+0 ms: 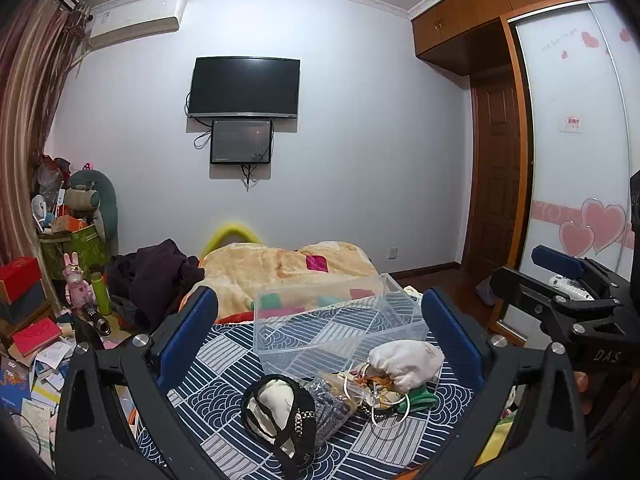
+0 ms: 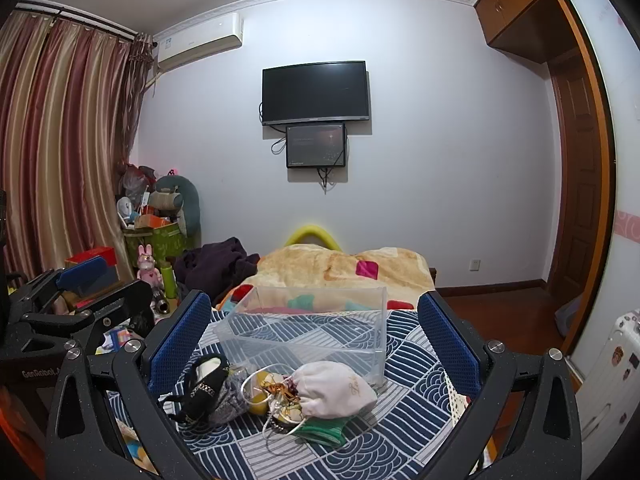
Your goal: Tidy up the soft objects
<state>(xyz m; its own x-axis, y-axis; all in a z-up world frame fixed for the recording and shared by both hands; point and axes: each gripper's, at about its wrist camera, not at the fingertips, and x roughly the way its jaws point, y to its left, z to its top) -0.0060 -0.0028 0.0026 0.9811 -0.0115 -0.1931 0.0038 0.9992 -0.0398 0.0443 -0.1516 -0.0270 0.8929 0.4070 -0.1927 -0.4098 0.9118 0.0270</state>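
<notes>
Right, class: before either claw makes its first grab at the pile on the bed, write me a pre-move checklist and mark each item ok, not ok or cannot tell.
1. Left claw open and holding nothing: ok.
2. Right claw open and holding nothing: ok.
3. Clear bin upright, top open, nothing inside: ok.
4. White pouch on top of the pile, free to grab: ok.
5. Cords tangled with the pouch and the green cloth beneath it, so one lift may drag others: not ok.
6. Black item separate from the grey one beside it: cannot tell.
</notes>
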